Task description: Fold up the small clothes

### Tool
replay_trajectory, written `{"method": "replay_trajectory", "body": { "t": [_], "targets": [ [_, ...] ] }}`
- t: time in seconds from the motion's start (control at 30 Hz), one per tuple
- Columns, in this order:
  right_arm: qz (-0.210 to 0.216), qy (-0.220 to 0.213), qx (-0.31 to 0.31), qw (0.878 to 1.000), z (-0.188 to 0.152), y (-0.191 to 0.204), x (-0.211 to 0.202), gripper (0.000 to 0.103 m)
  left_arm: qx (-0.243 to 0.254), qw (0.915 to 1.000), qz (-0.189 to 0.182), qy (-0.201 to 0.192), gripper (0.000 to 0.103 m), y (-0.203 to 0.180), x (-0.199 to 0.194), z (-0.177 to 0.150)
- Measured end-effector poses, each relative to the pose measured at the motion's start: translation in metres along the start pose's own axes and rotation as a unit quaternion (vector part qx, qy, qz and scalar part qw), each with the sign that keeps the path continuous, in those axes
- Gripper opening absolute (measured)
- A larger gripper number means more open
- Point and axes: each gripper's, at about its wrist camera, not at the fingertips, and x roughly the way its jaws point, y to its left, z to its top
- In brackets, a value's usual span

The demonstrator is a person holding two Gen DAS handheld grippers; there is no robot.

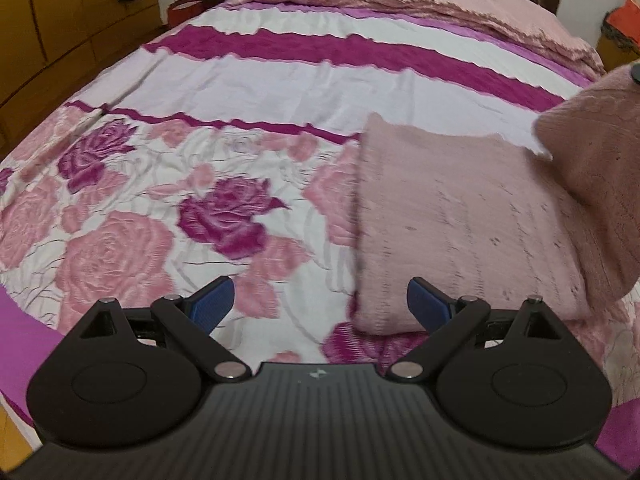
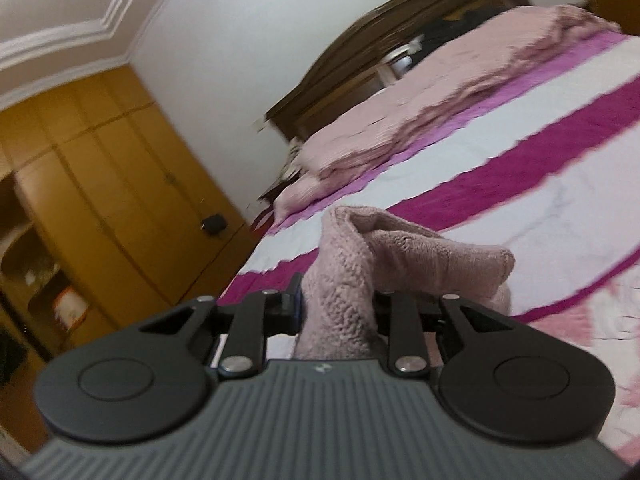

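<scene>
**Pink cloth half lifted off the bed**

Left wrist view: the left gripper (image 1: 320,304) hangs over the bedspread (image 1: 248,92), its two blue pads (image 1: 212,302) wide apart with nothing between them. Below and just to the right lies the pink cloth (image 1: 460,224), spread flat over the rose print near the right side of the bed. Its right part rises off the bedspread in a thick fold that runs up to the right edge of the picture — what holds it there is cut off. A folded pink blanket (image 1: 420,4) lies across the far end of the bed, and yellow-brown wardrobe doors (image 1: 60,20) stand at far left.

Right wrist view: the right gripper (image 2: 338,308) is clamped on a bunched fold of the same pink cloth (image 2: 400,256), which fills the gap between the fingers and bulges out beyond them, clear of the striped bedspread (image 2: 520,168). The picture is tilted — the dark wooden headboard (image 2: 360,68) slants across the far side, the wardrobe (image 2: 120,184) stands at left.
</scene>
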Motion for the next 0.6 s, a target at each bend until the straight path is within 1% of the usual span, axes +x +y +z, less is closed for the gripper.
{"method": "replay_trajectory", "body": {
  "t": [0.1, 0.2, 0.33, 0.43, 0.5, 0.57, 0.6],
  "targets": [
    [0.014, 0.031, -0.035, 0.999, -0.012, 0.027, 0.023, 0.027, -0.012, 0.9999, 0.007, 0.001, 0.097, 0.014, 0.000, -0.001],
    [0.025, 0.082, -0.086, 0.993, -0.035, 0.051, 0.050, 0.027, -0.023, 0.9996, 0.013, 0.002, 0.097, 0.028, 0.001, -0.003],
    [0.007, 0.152, -0.164, 0.975, -0.082, 0.077, 0.082, 0.027, -0.040, 0.9991, 0.016, 0.005, 0.097, 0.042, 0.003, -0.006],
    [-0.008, 0.195, -0.193, 0.962, -0.115, 0.083, 0.099, 0.027, -0.046, 0.9988, 0.016, 0.007, 0.097, 0.050, 0.005, -0.007],
    [-0.010, 0.205, -0.197, 0.959, -0.127, 0.083, 0.104, 0.030, -0.048, 0.9987, 0.016, 0.007, 0.097, 0.053, 0.006, -0.008],
    [-0.002, 0.202, -0.190, 0.961, -0.130, 0.084, 0.105, 0.032, -0.047, 0.9988, 0.016, 0.006, 0.097, 0.055, 0.007, -0.008],
    [0.005, 0.200, -0.183, 0.963, -0.129, 0.084, 0.102, 0.036, -0.045, 0.9989, 0.015, 0.005, 0.097, 0.056, 0.007, -0.007]
  ]
}}
